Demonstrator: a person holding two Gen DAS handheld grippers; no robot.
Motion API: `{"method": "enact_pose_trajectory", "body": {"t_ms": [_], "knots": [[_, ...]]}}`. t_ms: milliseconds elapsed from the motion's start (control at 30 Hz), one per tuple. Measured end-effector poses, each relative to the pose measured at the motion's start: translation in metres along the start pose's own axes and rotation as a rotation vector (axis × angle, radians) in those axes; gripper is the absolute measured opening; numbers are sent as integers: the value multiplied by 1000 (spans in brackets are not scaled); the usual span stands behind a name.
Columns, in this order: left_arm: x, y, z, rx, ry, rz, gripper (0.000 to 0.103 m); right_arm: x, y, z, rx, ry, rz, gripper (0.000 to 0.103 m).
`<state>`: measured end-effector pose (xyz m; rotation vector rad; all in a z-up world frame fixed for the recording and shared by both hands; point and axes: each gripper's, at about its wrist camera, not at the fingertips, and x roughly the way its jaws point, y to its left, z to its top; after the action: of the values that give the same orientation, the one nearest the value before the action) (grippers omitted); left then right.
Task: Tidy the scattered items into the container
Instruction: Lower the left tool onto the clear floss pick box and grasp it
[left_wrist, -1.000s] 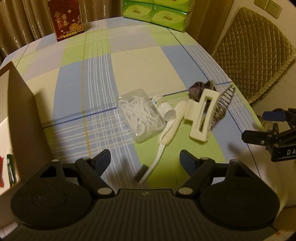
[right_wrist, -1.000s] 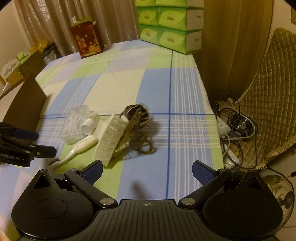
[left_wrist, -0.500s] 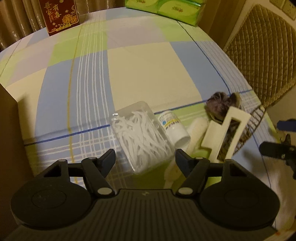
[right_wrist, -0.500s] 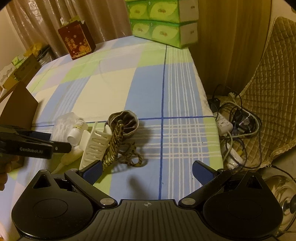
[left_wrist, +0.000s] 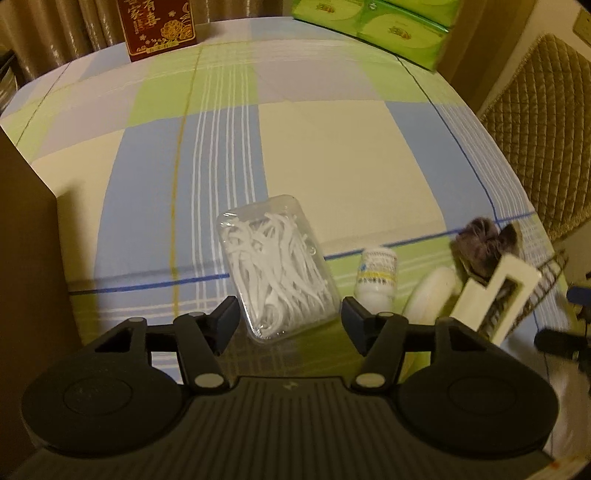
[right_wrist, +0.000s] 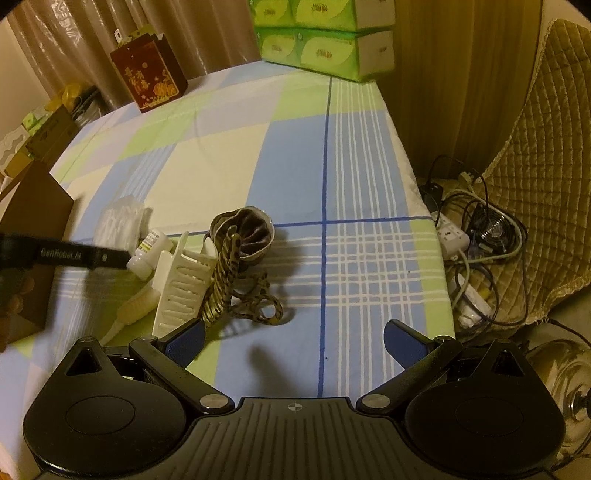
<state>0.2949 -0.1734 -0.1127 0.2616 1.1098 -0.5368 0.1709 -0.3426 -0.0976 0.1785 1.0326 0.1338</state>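
A pair of handheld grippers hangs over a surface (left_wrist: 325, 147) covered in a blue, green and cream checked cloth, where a cluster of small items lies scattered. The left gripper (left_wrist: 290, 319) points steeply down at a clear plastic case of white floss picks (left_wrist: 277, 264); its fingers (left_wrist: 225, 323) are closing, one on either side of the case's near end, and their pads do not yet press on it. Just right of the case lies a small white bottle (left_wrist: 376, 278) on its side, then a white brush (left_wrist: 430, 293), a white claw hair clip (left_wrist: 495, 299) and a dark scrunchie (left_wrist: 480, 247), all crowded together. From the right wrist camera, the right gripper (right_wrist: 293, 336) hovers with its fingers spread wide and nothing between them; its left fingertip sits just before the hair clip and a patterned brown headband (right_wrist: 229, 280) that trails in loops onto the cloth. The brown cardboard box (right_wrist: 33, 229) stands at the left edge of the surface, apart from the clutter. A red gift bag (right_wrist: 149, 79) and stacked green tissue packs (right_wrist: 325, 40) stand at the far end, before brown curtains. Off the right edge, a power strip (right_wrist: 452, 236) and tangled cables lie beside a quilted chair cushion (right_wrist: 543, 170).
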Motion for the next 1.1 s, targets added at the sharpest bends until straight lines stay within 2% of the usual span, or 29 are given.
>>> {"method": "enact_pose_trajectory", "body": {"t_ms": [400,633,733,900,967,1100], "knots": [[12,7,27,-122,21,-41,59,-5,-1,-1,11,-8,-18,100],[16,7,35,-138,18,-44,69,-6,-7,-2,24,-5,-38,100],[23,5,41,-133,18,-22,72,-5,-8,-3,23,1,-48,100],[35,0,51,-56,2,51,67,-6,-9,-4,27,1,-47,100],[35,-3,50,-5,-10,74,57,-6,-8,-5,23,1,-50,100],[30,-1,42,25,-23,68,53,-5,-4,-6,23,1,-43,100]]}}
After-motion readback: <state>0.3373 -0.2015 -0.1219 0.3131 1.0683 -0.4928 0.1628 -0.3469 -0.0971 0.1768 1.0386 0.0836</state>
